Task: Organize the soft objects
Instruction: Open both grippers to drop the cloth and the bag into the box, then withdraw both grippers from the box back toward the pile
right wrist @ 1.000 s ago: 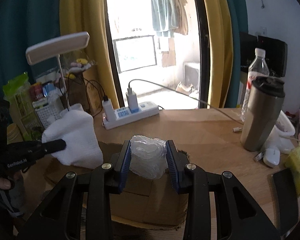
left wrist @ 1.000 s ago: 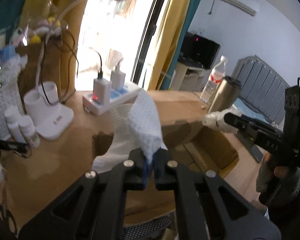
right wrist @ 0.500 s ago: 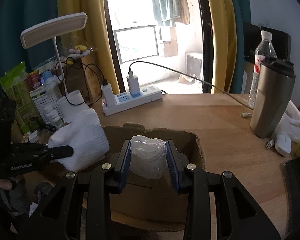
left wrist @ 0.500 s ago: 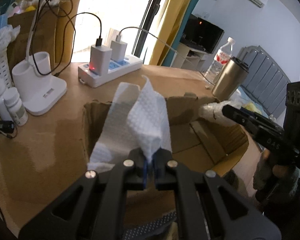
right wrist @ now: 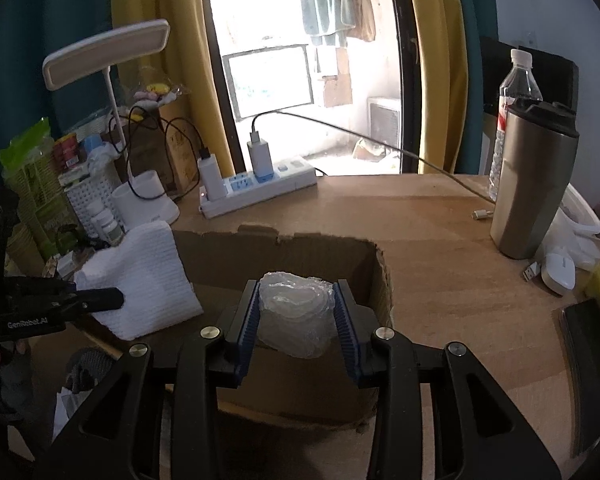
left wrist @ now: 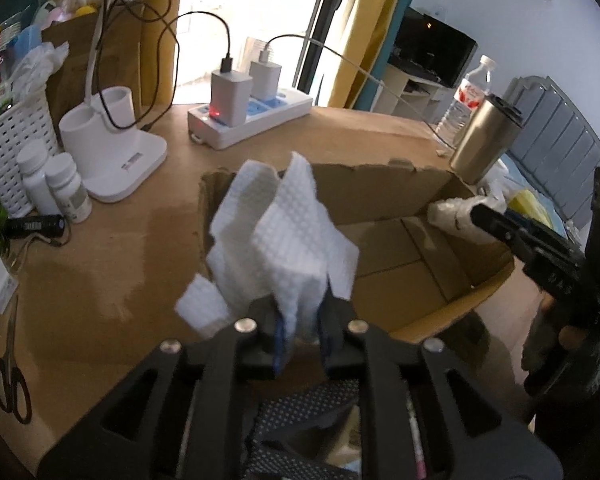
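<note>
Here, both grippers hang over the open cardboard box [left wrist: 416, 248] on the tabletop [right wrist: 440, 240], each with something soft between its jaws.

The left gripper [left wrist: 302, 330] has just been opening; its jaws stand slightly apart with the white waffle-textured cloth [left wrist: 284, 240] still between them, above the box's near left corner. The right gripper [right wrist: 298, 320] has also eased a little, yet its blue pads [right wrist: 250, 320] still touch the crumpled clear plastic wad [right wrist: 296, 312], held over the box's interior. A power strip [right wrist: 260, 188] and a steel tumbler [right wrist: 532, 184] stand behind.
</note>
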The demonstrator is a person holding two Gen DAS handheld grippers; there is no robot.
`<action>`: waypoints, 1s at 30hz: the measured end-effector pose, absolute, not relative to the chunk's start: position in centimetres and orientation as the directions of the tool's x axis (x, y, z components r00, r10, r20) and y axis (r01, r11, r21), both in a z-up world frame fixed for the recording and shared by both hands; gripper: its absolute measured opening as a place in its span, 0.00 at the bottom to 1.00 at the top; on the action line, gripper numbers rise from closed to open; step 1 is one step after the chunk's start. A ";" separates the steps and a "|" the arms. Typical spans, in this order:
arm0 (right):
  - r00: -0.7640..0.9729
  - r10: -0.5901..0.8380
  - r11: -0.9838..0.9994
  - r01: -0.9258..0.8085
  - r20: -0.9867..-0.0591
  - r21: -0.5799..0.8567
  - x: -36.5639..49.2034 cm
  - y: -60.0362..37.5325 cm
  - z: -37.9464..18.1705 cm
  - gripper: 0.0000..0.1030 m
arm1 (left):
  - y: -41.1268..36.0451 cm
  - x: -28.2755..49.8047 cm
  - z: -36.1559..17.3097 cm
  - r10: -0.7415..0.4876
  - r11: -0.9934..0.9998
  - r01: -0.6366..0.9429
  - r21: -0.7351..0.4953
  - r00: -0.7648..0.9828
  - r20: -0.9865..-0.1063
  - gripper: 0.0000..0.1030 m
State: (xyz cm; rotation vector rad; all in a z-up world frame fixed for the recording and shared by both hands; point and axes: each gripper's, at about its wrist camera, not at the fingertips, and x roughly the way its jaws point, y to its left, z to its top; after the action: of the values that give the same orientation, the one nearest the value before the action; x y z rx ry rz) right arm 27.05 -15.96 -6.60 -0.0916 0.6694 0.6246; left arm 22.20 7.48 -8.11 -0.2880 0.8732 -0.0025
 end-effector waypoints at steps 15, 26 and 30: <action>0.623 0.478 0.830 -0.551 -0.620 0.086 24.6 -16.5 -6.1 0.58 | 7.0 19.6 -6.3 -0.112 0.952 -0.123 -0.280 0.710 -0.695 0.61; 0.655 0.475 0.832 -0.551 -0.588 0.057 22.5 -16.7 -4.2 0.58 | 6.4 16.4 -4.8 -0.108 0.957 -0.090 -0.277 0.773 -0.626 0.63; 0.664 0.474 0.831 -0.555 -0.578 0.042 21.3 -16.5 -3.5 0.58 | 6.4 15.2 -4.6 -0.110 0.955 -0.085 -0.283 0.786 -0.608 0.63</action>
State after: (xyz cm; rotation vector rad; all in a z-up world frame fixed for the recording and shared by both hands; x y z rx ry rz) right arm 21.34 -16.50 -3.53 -0.1419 0.6111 0.5833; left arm 15.22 6.37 -4.60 -0.3058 0.6691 -0.0139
